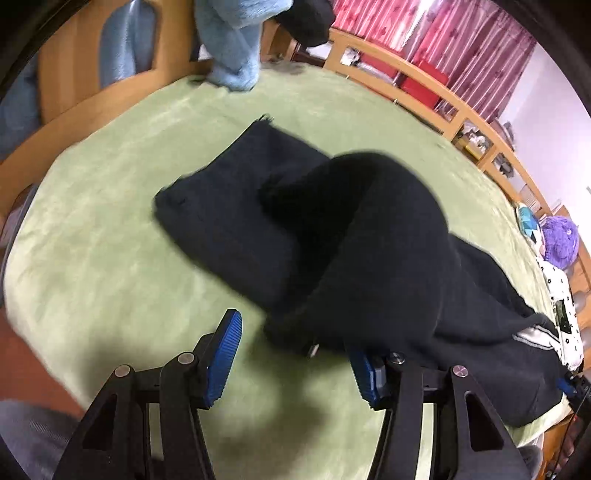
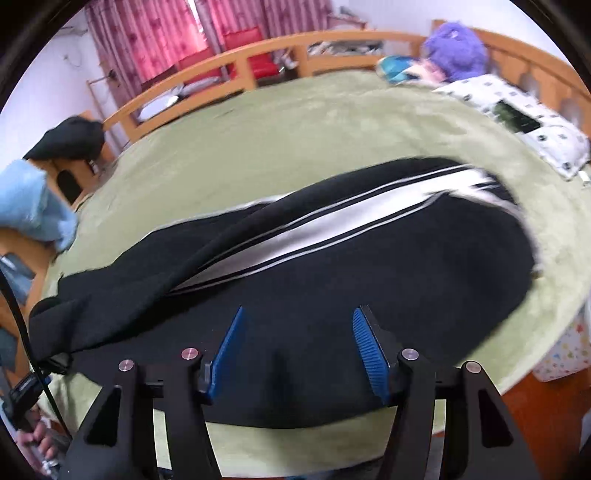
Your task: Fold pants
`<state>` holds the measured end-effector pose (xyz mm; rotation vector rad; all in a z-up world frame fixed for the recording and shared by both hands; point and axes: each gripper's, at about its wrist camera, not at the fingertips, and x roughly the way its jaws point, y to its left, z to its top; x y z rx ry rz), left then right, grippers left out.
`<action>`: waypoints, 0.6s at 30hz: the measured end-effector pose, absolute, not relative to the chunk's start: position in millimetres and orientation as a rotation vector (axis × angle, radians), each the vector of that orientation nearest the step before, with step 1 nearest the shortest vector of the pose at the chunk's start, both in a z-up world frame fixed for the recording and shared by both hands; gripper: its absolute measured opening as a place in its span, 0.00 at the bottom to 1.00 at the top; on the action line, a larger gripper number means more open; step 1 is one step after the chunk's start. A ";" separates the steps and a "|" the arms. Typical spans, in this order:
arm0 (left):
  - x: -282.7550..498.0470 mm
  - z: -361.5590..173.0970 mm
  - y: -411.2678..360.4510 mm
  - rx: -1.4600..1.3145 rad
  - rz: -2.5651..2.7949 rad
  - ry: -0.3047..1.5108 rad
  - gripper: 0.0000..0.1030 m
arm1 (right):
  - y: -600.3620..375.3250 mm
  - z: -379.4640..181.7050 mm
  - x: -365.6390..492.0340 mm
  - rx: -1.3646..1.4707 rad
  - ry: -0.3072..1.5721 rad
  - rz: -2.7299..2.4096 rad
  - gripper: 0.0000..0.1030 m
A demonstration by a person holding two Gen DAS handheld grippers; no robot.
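Observation:
Black pants [image 1: 295,221] with a white side stripe [image 2: 332,221] lie rumpled across the green blanket [image 1: 110,258], one part folded over the other. My left gripper [image 1: 291,332] is open at the pants' near edge. Blanket shows between its blue pads [image 1: 225,354], and a fold of black cloth drapes over the tip of its right finger. My right gripper [image 2: 298,312] is open just above the pants [image 2: 369,266], with dark cloth lying flat beneath its pads [image 2: 369,354] and nothing pinched.
A wooden bed frame [image 2: 236,70] rings the blanket [image 2: 295,129]. A light blue fluffy garment [image 1: 232,48] and a black garment [image 1: 303,18] hang at one end. A purple plush [image 2: 454,48] and a patterned pillow [image 2: 517,118] lie at the other. A hand [image 2: 33,443] grips a handle at the lower left.

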<state>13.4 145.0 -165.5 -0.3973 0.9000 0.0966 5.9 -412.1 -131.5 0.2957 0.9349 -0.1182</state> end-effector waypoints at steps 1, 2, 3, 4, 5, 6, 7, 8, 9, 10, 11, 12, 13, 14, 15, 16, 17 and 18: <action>18.8 -162.6 141.1 -0.390 0.087 0.882 0.33 | -404.0 -135.5 10.9 0.298 0.948 -0.112 0.58; 25.1 -157.5 139.7 -0.377 0.076 0.868 0.14 | -396.9 -138.7 15.1 0.300 0.958 -0.103 0.58; 29.8 -150.5 139.2 -0.373 0.066 0.858 0.15 | -392.5 -141.0 18.2 0.300 0.966 -0.097 0.58; 31.8 -141.8 144.1 -0.383 0.049 0.833 0.11 | -387.2 -143.1 21.6 0.300 0.972 -0.092 0.58; 33.8 -127.8 150.3 -0.399 0.023 0.790 0.09 | -384.4 -144.5 24.2 0.301 0.974 -0.090 0.58; 36.1 -115.8 153.9 -0.392 0.014 0.761 0.09 | -380.7 -146.3 26.2 0.305 0.974 -0.088 0.58; 37.7 -102.9 158.3 -0.375 0.017 0.732 0.08 | -378.8 -147.9 28.1 0.311 0.974 -0.087 0.58; 41.6 -88.1 161.8 -0.359 0.016 0.702 0.08 | -377.9 -149.9 30.1 0.317 0.978 -0.087 0.58; 46.5 -77.3 164.5 -0.356 0.007 0.685 0.08 | -379.9 -152.2 32.6 0.321 0.982 -0.087 0.58; 55.0 -64.9 167.1 -0.358 -0.007 0.670 0.08 | -380.4 -153.8 34.8 0.327 0.986 -0.087 0.58; 61.8 -57.4 167.5 -0.363 -0.014 0.661 0.08 | -381.8 -154.7 37.6 0.333 0.987 -0.089 0.58; 69.7 -49.6 167.0 -0.370 -0.023 0.651 0.08 | -383.9 -155.7 39.7 0.342 0.986 -0.094 0.58; 79.7 -42.2 166.3 -0.373 -0.030 0.644 0.08 | -386.1 -156.6 41.2 0.352 0.987 -0.100 0.58; 94.2 -35.1 163.6 -0.378 -0.035 0.644 0.08 | -389.0 -156.5 41.4 0.358 0.987 -0.101 0.58; 105.4 -32.7 162.4 -0.380 -0.035 0.651 0.08 | -391.8 -156.5 43.0 0.364 0.985 -0.105 0.58; 119.1 -30.8 159.5 -0.377 -0.032 0.664 0.09 | -394.5 -156.9 43.4 0.366 0.982 -0.111 0.58; 136.0 -32.0 155.5 -0.371 -0.015 0.693 0.14 | -398.1 -157.5 44.0 0.363 0.979 -0.125 0.58; 155.3 -36.4 152.3 -0.362 0.024 0.747 0.21 | -399.8 -158.8 44.3 0.359 0.980 -0.135 0.58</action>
